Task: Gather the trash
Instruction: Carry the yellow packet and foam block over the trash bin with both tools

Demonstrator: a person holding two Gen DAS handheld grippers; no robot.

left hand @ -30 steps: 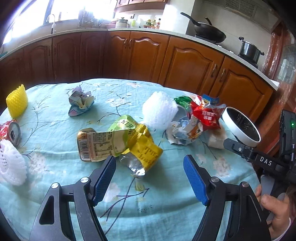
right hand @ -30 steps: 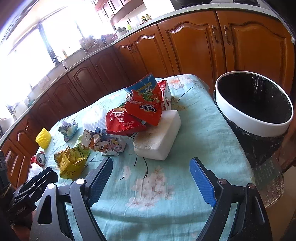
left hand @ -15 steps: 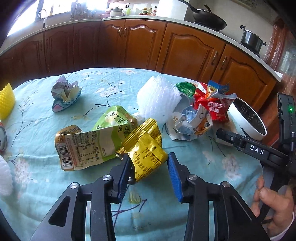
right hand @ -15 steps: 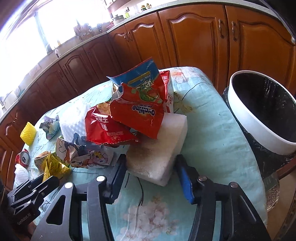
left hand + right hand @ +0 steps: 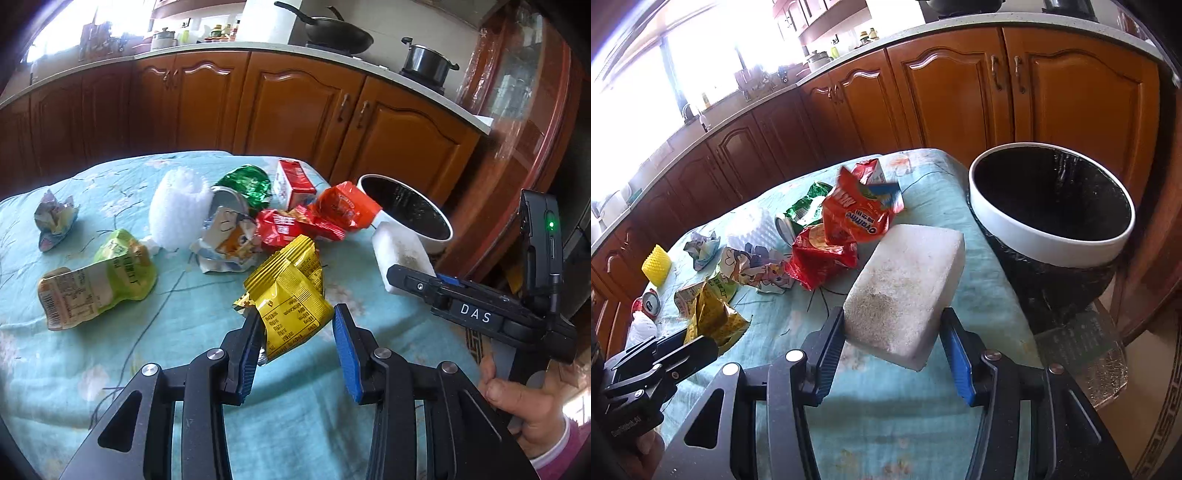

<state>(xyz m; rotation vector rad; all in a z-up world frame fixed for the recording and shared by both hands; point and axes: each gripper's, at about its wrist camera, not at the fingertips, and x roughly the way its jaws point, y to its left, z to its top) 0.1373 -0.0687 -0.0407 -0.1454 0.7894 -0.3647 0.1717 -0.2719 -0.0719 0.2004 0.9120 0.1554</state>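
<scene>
Foam block (image 5: 905, 295) is now clamped in the right gripper (image 5: 892, 345), tilted up off the cloth; a second ago those jaws stood wide and empty. Left gripper (image 5: 295, 349) has likewise narrowed: left pad touches the yellow packet (image 5: 288, 295), right pad looks just clear. Both pieces have shifted toward the table (image 5: 184, 369) edge by the bin (image 5: 1052, 236). Drop comes next, probably. Farther back, red wrappers (image 5: 827, 254), green bag (image 5: 99, 277) and paper ball (image 5: 55, 218) remain.
</scene>
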